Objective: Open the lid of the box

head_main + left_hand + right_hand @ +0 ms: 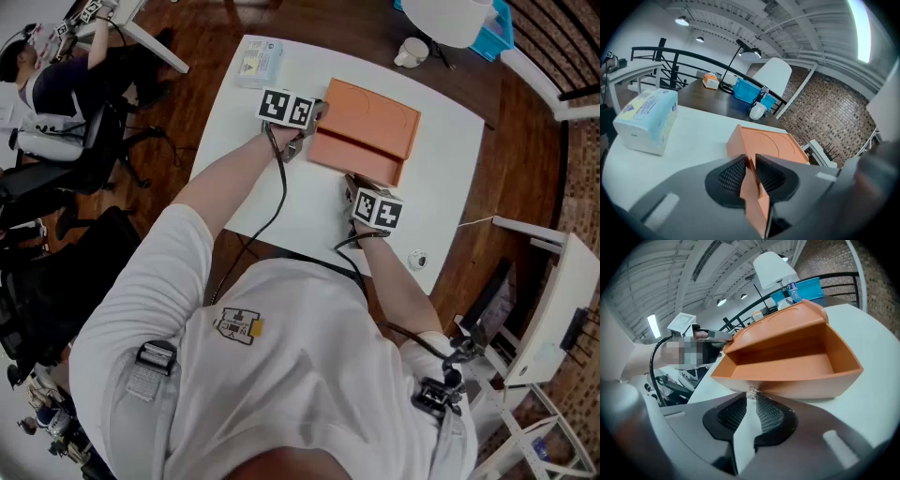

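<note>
An orange box stands on the white table point(281, 202). Its lid point(370, 114) is lifted partway and tilts up over the open base point(354, 159). My left gripper point(317, 114) is at the lid's left end, shut on it; in the left gripper view the lid's orange rim point(752, 185) runs between the pads of that gripper point(750, 164). My right gripper point(354, 183) is at the base's near wall. In the right gripper view the gripper point(751, 397) pinches a small clear knob point(751, 393) on that wall, below the empty base point(797, 366) and raised lid point(778, 326).
A tissue pack point(259, 62) point(647, 119) lies at the table's far left corner. A white mug point(411, 52) point(757, 111) and a blue bin point(495, 28) sit on the dark table beyond. A small round object point(417, 260) lies near the right edge. A seated person point(56, 84) is at far left.
</note>
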`<move>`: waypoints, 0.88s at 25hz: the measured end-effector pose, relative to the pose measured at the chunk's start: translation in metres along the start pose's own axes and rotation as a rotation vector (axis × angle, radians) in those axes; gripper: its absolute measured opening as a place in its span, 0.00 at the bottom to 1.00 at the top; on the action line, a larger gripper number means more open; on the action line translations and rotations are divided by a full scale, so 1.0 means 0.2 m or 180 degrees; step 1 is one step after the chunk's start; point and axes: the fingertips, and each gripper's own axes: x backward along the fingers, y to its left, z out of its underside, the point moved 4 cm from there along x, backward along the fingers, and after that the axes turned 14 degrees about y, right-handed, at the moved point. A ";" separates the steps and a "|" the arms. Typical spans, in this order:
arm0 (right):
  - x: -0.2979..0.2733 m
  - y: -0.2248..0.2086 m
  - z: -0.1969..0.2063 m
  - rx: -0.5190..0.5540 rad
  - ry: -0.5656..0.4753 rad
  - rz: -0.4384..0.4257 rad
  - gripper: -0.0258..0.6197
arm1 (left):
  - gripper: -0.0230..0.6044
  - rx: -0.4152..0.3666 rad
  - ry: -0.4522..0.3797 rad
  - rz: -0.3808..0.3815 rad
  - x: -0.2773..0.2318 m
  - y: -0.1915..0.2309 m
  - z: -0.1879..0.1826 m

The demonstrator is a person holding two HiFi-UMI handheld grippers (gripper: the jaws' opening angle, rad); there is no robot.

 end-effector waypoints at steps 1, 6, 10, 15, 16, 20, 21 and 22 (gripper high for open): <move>0.00 0.00 0.00 0.0008 0.0011 0.0002 0.13 | 0.14 0.0022 -0.0016 -0.0006 0.00 0.00 0.00; 0.00 0.00 0.00 0.0051 0.0078 0.0034 0.13 | 0.14 0.0118 -0.0071 0.0002 0.01 0.00 0.02; -0.01 0.05 0.11 0.0083 0.0314 -0.0042 0.13 | 0.14 0.0162 -0.0092 0.0001 0.01 0.00 0.02; 0.01 0.09 0.21 0.0112 0.0217 -0.0051 0.13 | 0.14 0.0200 -0.0135 0.0054 0.01 0.00 0.03; 0.01 0.09 0.21 0.0131 0.0221 -0.0049 0.13 | 0.14 0.0197 -0.0143 0.0044 0.01 0.00 0.03; 0.01 0.07 0.21 0.0153 0.0228 -0.0034 0.13 | 0.14 0.0202 -0.0206 0.0053 0.01 0.00 0.03; 0.00 0.07 0.21 0.0138 0.0224 -0.0042 0.13 | 0.14 0.0191 -0.0223 0.0071 0.01 0.00 0.03; 0.00 0.06 0.22 0.0115 0.0235 -0.0064 0.13 | 0.14 0.0172 -0.0239 0.0094 0.01 0.00 0.03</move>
